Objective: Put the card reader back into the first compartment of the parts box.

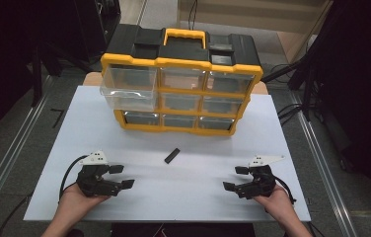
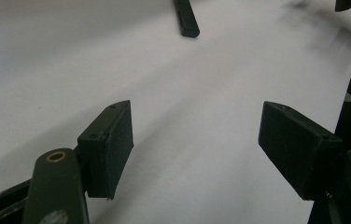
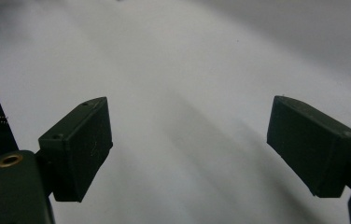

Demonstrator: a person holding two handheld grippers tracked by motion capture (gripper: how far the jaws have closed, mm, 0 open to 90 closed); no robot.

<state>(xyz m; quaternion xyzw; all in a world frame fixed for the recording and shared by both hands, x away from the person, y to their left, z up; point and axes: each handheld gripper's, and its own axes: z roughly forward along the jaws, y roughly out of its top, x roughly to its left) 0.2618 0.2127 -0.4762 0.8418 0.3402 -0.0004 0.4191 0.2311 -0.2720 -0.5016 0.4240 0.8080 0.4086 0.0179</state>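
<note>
Counting from the left in the high view: one left gripper (image 1: 121, 176), one small black bar (image 1: 172, 156), one right gripper (image 1: 236, 177), all low over one white table (image 1: 75, 128). One yellow-and-black drawer organizer (image 1: 180, 63) stands at the far middle of the table, with nine clear drawers in three rows of three. The top-left drawer (image 1: 127, 88) is pulled out toward the person; the other eight sit flush.

Left gripper: held in the person's left hand (image 1: 77, 200) at the near left of the table, jaws spread wide, nothing between them. In the left gripper view the bare table surface shows between the two pads (image 2: 110, 144).

Black bar: lies flat on the table, between the two grippers and a little farther from the person, in front of the organizer's bottom row and well apart from it. Long axis runs diagonally, near end pointing toward the left gripper, far end toward the organizer's right side. In the left gripper view one end of the bar (image 2: 186, 18) shows at the top edge, well clear of the jaws.

Right gripper: held in the right hand (image 1: 278, 205) at the near right, jaws equally wide and empty; the right gripper view shows blank table between the pads (image 3: 82, 147).

Writing: no readable brand or label on any item.
</note>
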